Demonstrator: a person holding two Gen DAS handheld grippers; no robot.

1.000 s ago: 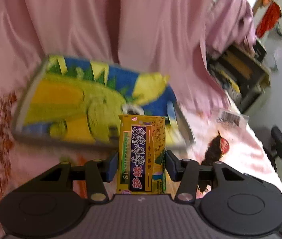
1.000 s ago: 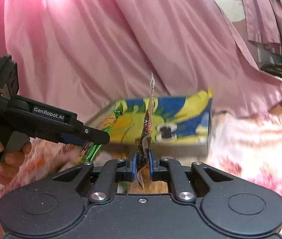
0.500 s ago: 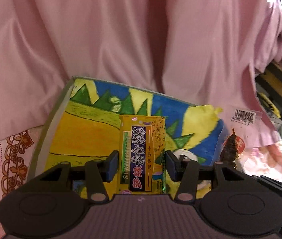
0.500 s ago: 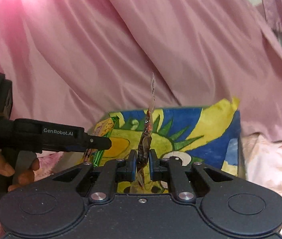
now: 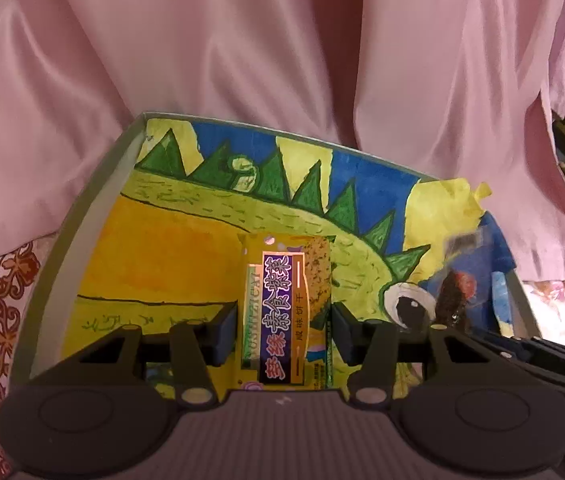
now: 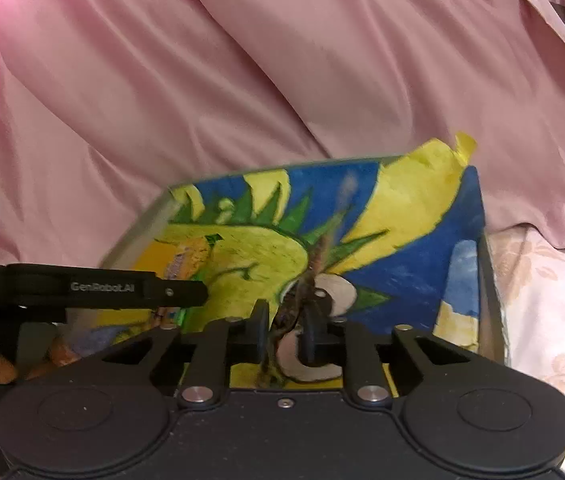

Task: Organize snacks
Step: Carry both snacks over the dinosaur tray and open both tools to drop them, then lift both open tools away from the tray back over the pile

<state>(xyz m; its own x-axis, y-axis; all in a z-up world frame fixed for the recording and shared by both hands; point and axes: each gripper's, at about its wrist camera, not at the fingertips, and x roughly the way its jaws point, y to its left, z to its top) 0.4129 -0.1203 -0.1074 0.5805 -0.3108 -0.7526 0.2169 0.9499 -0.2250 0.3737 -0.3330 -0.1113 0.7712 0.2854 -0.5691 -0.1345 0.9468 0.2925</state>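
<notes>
Both tools over painted box [image 5: 82,216]
Left tool [image 5: 284,320] grips upright biscuit packet [image 5: 288,312]; right tool [image 6: 284,330] opening, dark snack packet [image 6: 302,292] slipping between jaws

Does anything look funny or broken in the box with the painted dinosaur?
One thing: the painted paper lining of the box is crumpled at its far right corner and pokes up past the rim. The dark snack packet looks blurred between the right gripper's opening jaws. The yellow packet sits straight in the left gripper.
</notes>
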